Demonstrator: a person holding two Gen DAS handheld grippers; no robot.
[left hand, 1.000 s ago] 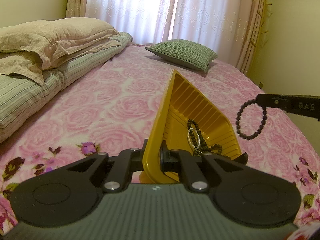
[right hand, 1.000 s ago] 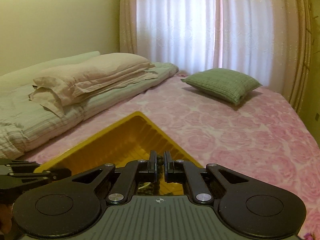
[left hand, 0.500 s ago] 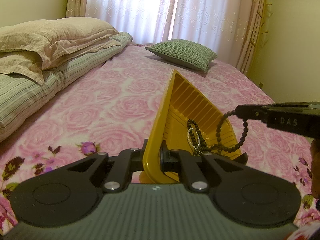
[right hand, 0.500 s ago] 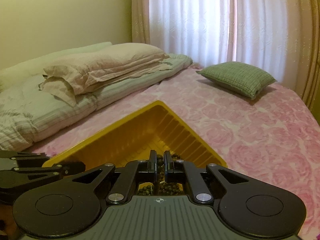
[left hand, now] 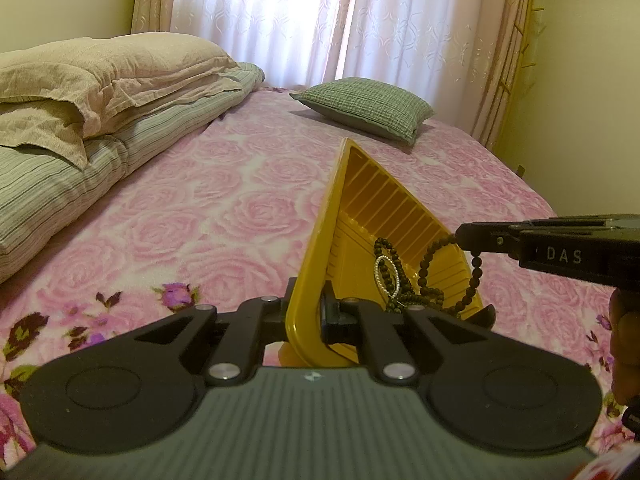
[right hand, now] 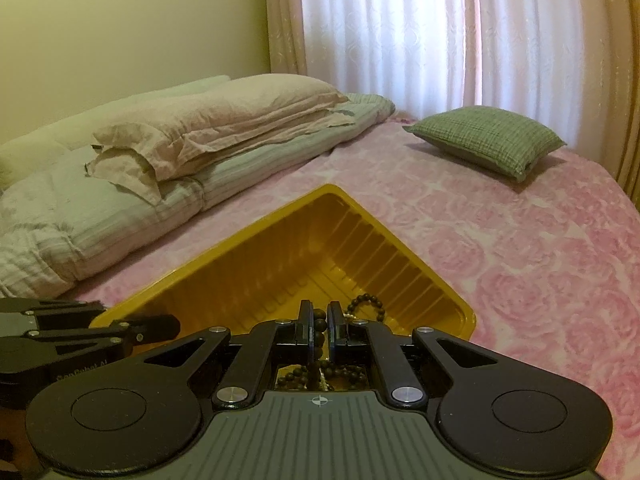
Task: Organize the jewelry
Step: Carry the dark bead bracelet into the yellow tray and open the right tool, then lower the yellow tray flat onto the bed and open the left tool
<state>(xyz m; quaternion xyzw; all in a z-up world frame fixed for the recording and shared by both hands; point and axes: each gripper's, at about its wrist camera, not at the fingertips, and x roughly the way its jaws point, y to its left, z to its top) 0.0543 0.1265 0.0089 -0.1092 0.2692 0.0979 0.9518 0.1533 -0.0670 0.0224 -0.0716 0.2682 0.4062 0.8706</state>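
A yellow ribbed tray (left hand: 384,204) lies on the pink rose bedspread. My left gripper (left hand: 306,312) is shut on the tray's near rim. My right gripper (right hand: 319,326) is shut on a dark bead bracelet (right hand: 320,325) and holds it over the tray. In the left wrist view the right gripper (left hand: 458,236) reaches in from the right and the bracelet (left hand: 430,260) hangs down into the tray's right corner. Dark bead strands (left hand: 412,294) and a small pearl ring-shaped bracelet (left hand: 386,276) lie in the tray.
Stacked pillows (left hand: 100,80) lie along the left of the bed. A green checked cushion (left hand: 364,106) sits at the far end before the curtains (left hand: 320,20). The left gripper shows in the right wrist view (right hand: 160,330) at the tray's left corner.
My right gripper has moved left and down with the bead bracelet, from beside the tray to over its right corner. The bracelet's lower end now reaches into the tray. The left gripper has not moved.
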